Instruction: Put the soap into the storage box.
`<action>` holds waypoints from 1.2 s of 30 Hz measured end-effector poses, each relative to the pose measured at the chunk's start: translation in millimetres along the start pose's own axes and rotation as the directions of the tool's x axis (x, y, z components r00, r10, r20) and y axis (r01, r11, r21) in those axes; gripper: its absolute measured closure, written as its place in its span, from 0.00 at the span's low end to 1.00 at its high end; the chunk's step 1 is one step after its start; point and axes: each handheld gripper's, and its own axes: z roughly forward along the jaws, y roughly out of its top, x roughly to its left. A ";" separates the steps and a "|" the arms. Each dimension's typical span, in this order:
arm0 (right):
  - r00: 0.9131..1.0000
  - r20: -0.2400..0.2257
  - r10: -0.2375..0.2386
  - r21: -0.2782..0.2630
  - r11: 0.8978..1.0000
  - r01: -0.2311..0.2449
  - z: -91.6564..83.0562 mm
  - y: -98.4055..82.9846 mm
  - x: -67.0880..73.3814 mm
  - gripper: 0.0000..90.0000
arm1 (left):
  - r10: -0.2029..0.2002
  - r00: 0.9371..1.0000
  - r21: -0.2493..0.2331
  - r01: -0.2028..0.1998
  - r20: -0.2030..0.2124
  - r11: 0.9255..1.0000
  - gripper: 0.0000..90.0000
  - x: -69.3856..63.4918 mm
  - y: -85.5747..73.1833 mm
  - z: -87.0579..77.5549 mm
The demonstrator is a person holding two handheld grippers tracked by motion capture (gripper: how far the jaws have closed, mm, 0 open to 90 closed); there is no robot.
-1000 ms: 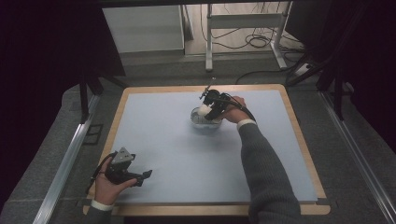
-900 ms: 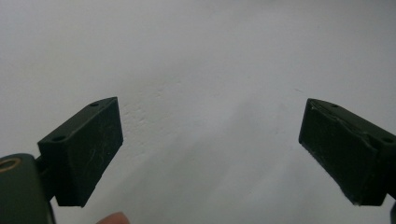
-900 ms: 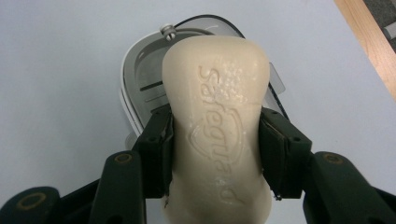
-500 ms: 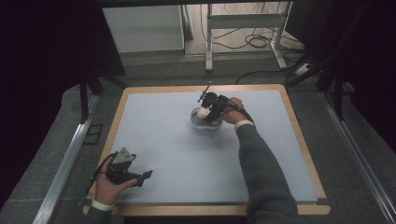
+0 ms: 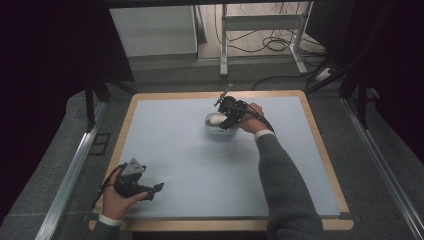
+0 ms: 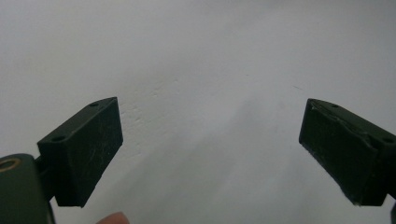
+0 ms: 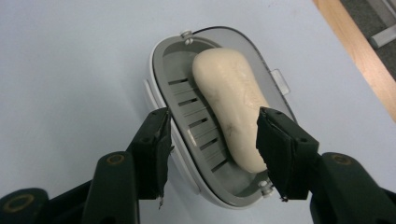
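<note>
Item: soap bar [image 7: 232, 105], lying in its slotted grey soap dish [image 7: 187, 100], upper centre of the worktop [image 5: 175, 150]. My right tongs [image 7: 212, 149] have just been opening; jaws straddle bar and dish rim, apparently releasing it there. Right arm outstretched. Left tongs [image 6: 210, 149], lower left, gape wide, empty, hand resting idle.

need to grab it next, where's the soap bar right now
The soap bar lies in the grey slatted soap dish, between the open jaws of the right tool. In the high view the dish sits on the far middle of the blue mat.
</note>
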 end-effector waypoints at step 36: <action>0.943 0.048 0.329 -0.250 0.918 -0.308 -54.9 -170.0 56.8 0.28 | -0.005 1.000 0.000 0.005 -0.012 1.000 0.07 -1.1 0.1 0.9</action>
